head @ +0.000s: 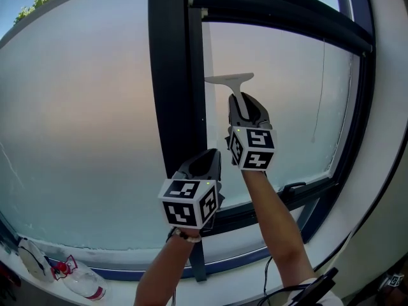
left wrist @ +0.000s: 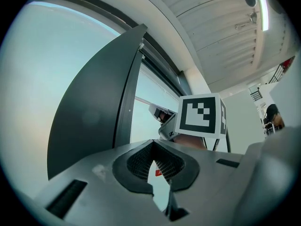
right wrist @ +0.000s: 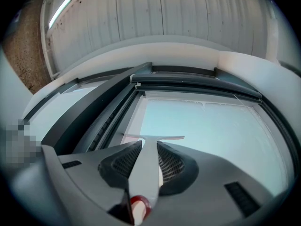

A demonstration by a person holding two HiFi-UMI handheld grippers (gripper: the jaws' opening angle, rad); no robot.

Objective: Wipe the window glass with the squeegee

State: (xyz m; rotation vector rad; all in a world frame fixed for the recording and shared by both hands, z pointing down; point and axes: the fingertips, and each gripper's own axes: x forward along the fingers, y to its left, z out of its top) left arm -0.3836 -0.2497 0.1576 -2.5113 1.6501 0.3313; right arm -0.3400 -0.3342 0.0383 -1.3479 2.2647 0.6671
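Squeegee [head: 237, 93] first: it sits in the right gripper [head: 245, 107], whose jaws are clamped on the pale handle about midway along. The T-shaped blade sticks out at 12 o'clock from the jaws. In the right gripper view a red ring at the butt end of the handle shows below the pads.

The blade lies across the upper left part of the right-hand window glass [head: 280, 113], just beside the dark mullion [head: 171, 75], which stands at 9 o'clock from it. I cannot tell whether the edge is pressed to the pane or just off it.

I judge the tool light, a stiff plastic handle with a soft rubber lip. The handle looks smooth and tapered, so it could twist or slide between the pads once the blade drags. The present hold on the handle's flat faces seems right to me; I would never take it by the blade. The glass calls for even, modest pressure, with both ends of the lip kept down.

The left gripper [head: 203, 166] hangs at 7 o'clock from the right one, in front of the mullion, with its jaws drawn together on nothing. A latch handle [head: 293, 187] sits on the lower frame at 5 o'clock from the right gripper. A plastic bottle [head: 84, 282] lies on the sill far off at 8 o'clock.
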